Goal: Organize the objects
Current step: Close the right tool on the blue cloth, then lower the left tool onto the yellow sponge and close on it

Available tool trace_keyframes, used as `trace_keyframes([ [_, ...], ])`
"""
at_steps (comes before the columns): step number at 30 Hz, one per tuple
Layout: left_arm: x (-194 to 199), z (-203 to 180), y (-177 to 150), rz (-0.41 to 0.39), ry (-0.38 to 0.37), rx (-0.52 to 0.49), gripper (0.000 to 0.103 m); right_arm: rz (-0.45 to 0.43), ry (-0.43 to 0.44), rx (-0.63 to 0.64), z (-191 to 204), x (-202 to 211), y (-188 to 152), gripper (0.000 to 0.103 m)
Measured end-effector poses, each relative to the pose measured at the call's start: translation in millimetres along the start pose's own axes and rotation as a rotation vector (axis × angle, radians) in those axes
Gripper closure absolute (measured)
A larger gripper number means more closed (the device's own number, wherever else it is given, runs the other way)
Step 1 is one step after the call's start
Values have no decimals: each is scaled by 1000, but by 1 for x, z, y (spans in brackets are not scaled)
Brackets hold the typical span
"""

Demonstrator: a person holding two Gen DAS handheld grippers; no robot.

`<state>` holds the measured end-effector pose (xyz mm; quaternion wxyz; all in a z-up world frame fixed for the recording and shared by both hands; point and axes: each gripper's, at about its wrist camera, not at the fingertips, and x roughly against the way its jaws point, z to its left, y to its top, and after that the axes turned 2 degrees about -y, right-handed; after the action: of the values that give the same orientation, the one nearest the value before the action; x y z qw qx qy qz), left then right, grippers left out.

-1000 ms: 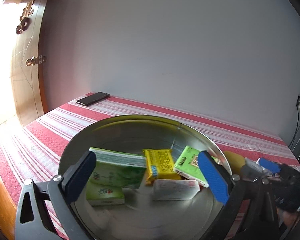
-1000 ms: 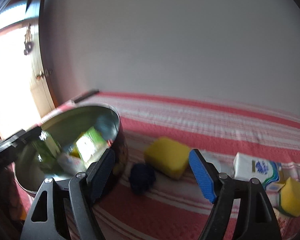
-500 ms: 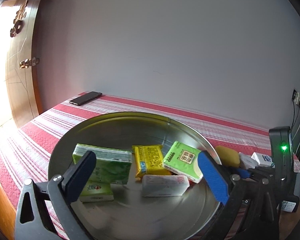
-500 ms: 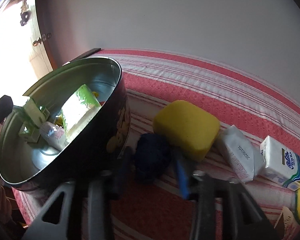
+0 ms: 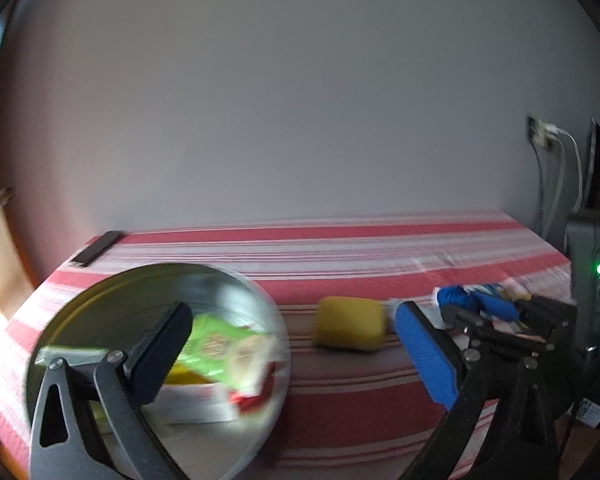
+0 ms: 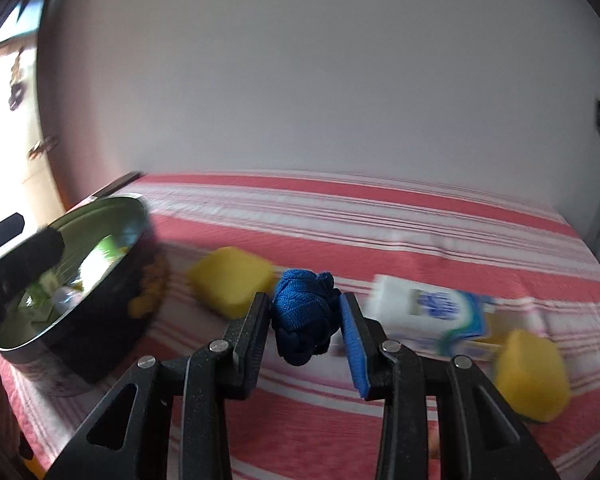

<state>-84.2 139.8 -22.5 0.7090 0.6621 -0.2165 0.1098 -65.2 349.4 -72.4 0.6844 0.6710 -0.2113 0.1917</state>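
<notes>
The right tool [image 6: 305, 322], wide open a second ago, is now clamped on the blue cloth bundle [image 6: 304, 316], lifted just above the striped desk [image 6: 380, 220] near its right end. The left tool [image 5: 292, 356] stays wide open and empty, and has swung right of the metal bowl [image 5: 112, 296]. Blur smears the packets [image 5: 224, 344] inside. 2 yellow sponges [image 6: 232, 284] [image 6: 530, 374] and a white tissue pack [image 6: 428, 304] flank the bundle.
</notes>
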Motion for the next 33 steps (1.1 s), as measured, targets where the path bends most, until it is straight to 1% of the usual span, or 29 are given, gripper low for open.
trace_keyframes([
  [3,-25,-27,3,60,-43,-55,0,-18,-43,-30,-23,6,1,65],
  [5,-42,-41,6,93,-48,-89,0,-32,-64,-46,-37,11,0,65],
  [8,-64,-54,6,151,-77,-119,1,-46,-68,-69,-50,18,-2,65],
  [10,-78,-60,6,185,-64,-146,1,-53,-62,-82,-54,20,-3,65],
  [11,-86,-63,5,209,-67,-171,3,-54,-59,-86,-53,18,-2,65],
  [14,-101,-67,1,259,-65,-191,10,-60,-54,-85,-51,19,-2,65],
  [17,-114,-66,-1,304,-84,-191,14,-63,-49,-88,-50,17,0,65],
  [19,-119,-66,-2,329,-96,-205,14,-66,-47,-93,-52,19,-2,65],
  [20,-121,-68,-4,339,-106,-211,14,-64,-47,-94,-52,18,-1,65],
  [24,-124,-67,-1,335,-115,-206,14,-60,-45,-86,-49,19,0,65],
  [27,-125,-64,1,333,-140,-213,14,-53,-43,-80,-47,17,0,65],
  [30,-128,-60,2,347,-172,-201,14,-54,-45,-79,-46,19,0,65],
  [31,-130,-58,3,352,-177,-197,12,-55,-45,-78,-45,19,0,65],
  [33,-134,-54,4,358,-183,-181,12,-57,-47,-77,-42,21,-1,65],
])
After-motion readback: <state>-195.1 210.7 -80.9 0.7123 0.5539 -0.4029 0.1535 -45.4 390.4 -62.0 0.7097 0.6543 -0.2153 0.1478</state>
